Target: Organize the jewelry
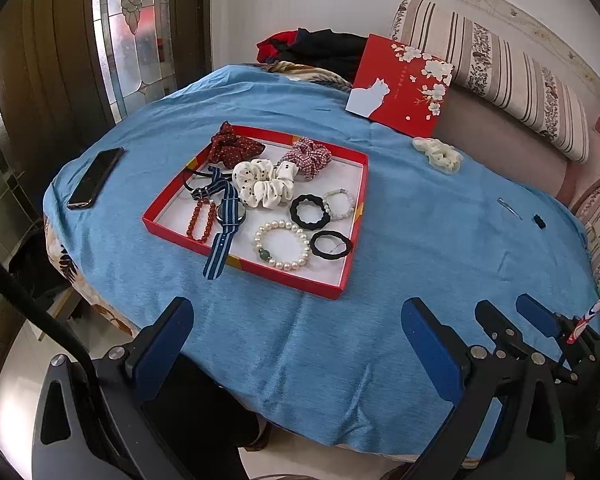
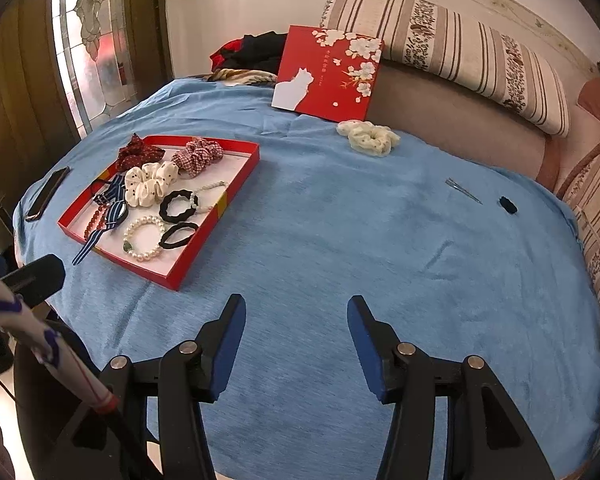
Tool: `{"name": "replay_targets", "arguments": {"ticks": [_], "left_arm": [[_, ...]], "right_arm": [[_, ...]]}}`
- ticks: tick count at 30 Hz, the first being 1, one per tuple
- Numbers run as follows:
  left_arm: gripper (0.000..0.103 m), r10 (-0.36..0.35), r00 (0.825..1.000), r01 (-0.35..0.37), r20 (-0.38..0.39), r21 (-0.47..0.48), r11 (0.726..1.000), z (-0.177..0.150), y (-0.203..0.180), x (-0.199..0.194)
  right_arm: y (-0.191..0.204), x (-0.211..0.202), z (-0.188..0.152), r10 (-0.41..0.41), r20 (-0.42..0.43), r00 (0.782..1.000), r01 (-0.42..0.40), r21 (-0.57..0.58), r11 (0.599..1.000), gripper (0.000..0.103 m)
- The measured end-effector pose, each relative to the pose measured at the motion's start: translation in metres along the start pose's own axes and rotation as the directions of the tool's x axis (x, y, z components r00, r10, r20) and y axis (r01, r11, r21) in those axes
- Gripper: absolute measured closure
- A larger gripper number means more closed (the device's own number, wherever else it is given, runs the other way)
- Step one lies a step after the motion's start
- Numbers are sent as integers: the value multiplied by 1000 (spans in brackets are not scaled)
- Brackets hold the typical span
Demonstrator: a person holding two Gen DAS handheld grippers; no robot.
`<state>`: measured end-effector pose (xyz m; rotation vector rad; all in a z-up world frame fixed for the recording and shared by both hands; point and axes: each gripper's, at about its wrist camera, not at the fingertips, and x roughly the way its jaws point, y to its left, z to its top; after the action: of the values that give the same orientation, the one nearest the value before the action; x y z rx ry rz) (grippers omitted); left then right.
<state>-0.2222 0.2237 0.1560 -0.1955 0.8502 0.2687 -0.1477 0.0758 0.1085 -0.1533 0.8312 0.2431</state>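
A red tray (image 1: 356, 216) (image 2: 224, 200) on the blue cloth holds several scrunchies, a pearl bracelet (image 1: 282, 244) (image 2: 144, 238), black hair ties (image 1: 331, 243) (image 2: 178, 235), a red bead bracelet (image 1: 201, 220) and a striped-strap watch (image 1: 228, 220) (image 2: 114, 212). A cream scrunchie (image 1: 438, 154) (image 2: 368, 136), a metal hair clip (image 1: 508, 207) (image 2: 462, 190) and a small black piece (image 1: 539, 222) (image 2: 508, 205) lie on the cloth outside the tray. My left gripper (image 1: 296, 320) is open and empty near the front edge. My right gripper (image 2: 296, 316) (image 1: 520, 316) is open and empty to its right.
A red box lid (image 1: 400, 84) (image 2: 328, 74) with a white cat leans against the striped sofa cushion (image 2: 452, 44) at the back. A phone (image 1: 96, 178) (image 2: 48, 192) lies left of the tray. Dark clothes (image 1: 316, 50) lie behind the table.
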Motion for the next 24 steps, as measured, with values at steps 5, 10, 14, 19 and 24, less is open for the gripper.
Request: {"name": "replay_targets", "arguments": {"ticks": [5,10,14,19,24], "left_arm": [[0,9,1000,-9,-2,0,1000,0,3,2],[0,15,1000,-15,-12,-13,1000,1,9,7],[0,21,1000,-22,-20,-26,999,2,14,13],[0,17,999,-18,-32,-40,999,2,19,18],[0,16,999,-18,-39,-51,999,1,24,22]], "right_arm": [[9,3,5,6,-3,1000,-6,-22,1000,45],[16,5,10,6,-7,1000,-6,-37,999,45],[21,6,14,7,-6,1000,-7,-44,999,45],[29,8,18,2,-7,1000,-3,-62,998,44],[36,12,20,-4,-14,1000,3,-80,997,43]]}}
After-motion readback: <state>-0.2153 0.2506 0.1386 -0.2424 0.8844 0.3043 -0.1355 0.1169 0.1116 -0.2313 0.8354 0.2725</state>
